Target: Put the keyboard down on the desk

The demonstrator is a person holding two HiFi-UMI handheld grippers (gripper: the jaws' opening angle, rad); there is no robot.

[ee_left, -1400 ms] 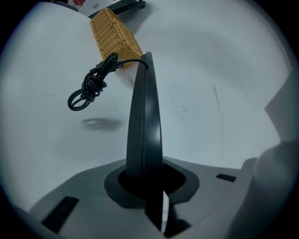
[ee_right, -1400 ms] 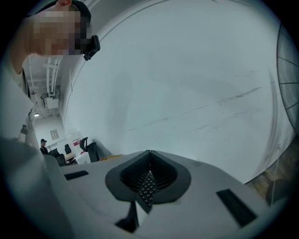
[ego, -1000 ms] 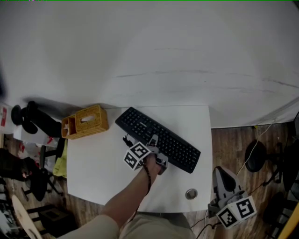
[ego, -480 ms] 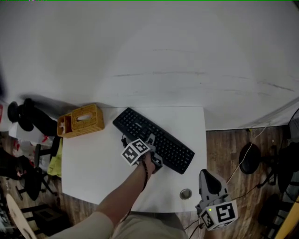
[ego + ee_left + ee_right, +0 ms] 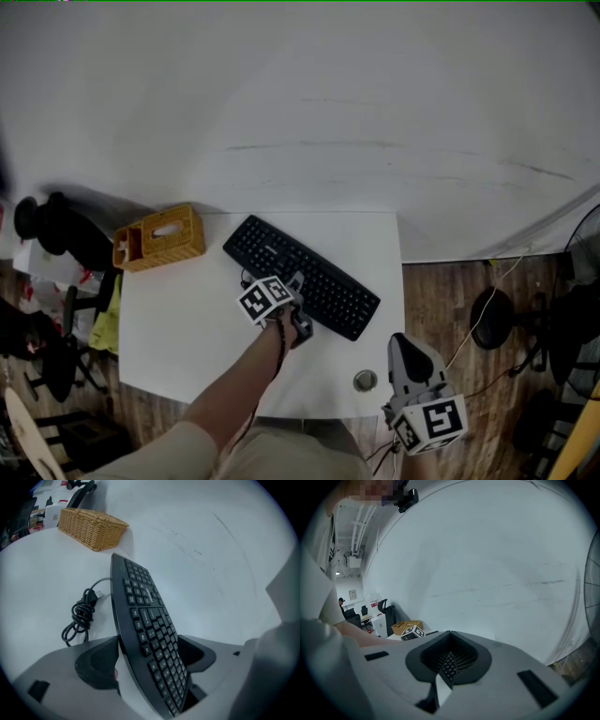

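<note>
Keyboard [image 5: 302, 277] lying slantwise across the white desk [image 5: 187, 328], its far end towards the wicker basket [image 5: 159, 237] at the desk's back left corner. Left gripper [image 5: 292, 302], held in the person's hand [image 5: 281, 325], sits at the keyboard's near long edge. In the left gripper view its jaws stand well apart, one on each side of that edge, with the key rows running up between them. Coiled black cable [image 5: 82, 616] on the desk just left of the keyboard. Right gripper [image 5: 401, 345] off the desk's front right corner, jaws closed together and holding nothing. Small round object [image 5: 365, 380] on the desk near that corner
</note>
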